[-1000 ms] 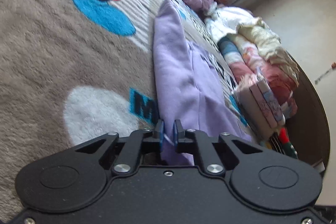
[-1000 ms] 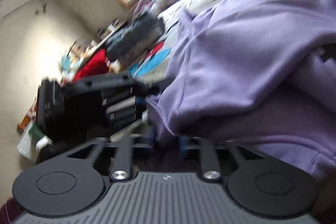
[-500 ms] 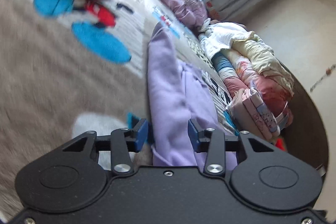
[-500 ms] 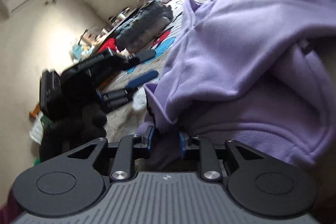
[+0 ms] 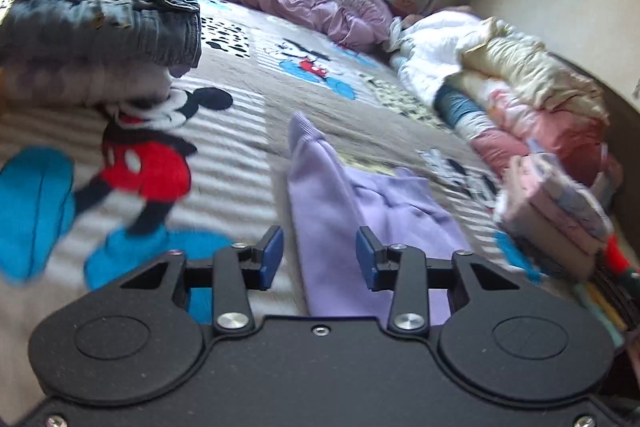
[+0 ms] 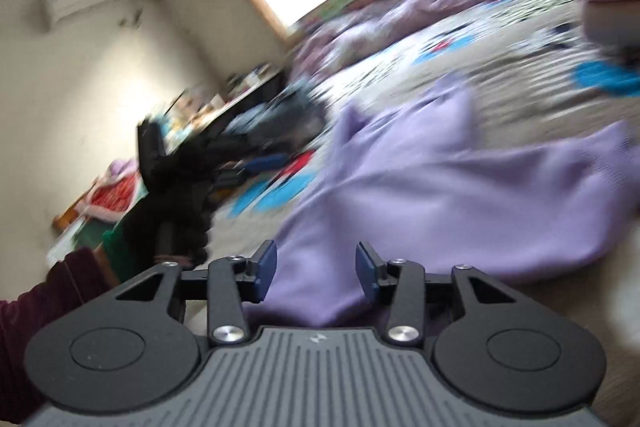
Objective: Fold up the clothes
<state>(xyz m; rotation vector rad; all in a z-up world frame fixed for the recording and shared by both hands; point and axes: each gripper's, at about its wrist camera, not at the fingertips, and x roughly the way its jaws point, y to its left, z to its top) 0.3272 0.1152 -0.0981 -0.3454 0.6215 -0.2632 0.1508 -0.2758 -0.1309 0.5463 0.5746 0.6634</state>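
Blue-padded, the left gripper had just eased its jaws slightly inward yet stood spread and empty above the lilac fleece garment, touching none of it. The right gripper had just been opening, its jaws apart over the same cloth without pressing it. That garment lay flat on the beige cartoon-mouse blanket, between a pile of denim clothes and a stack of folded pastel laundry.
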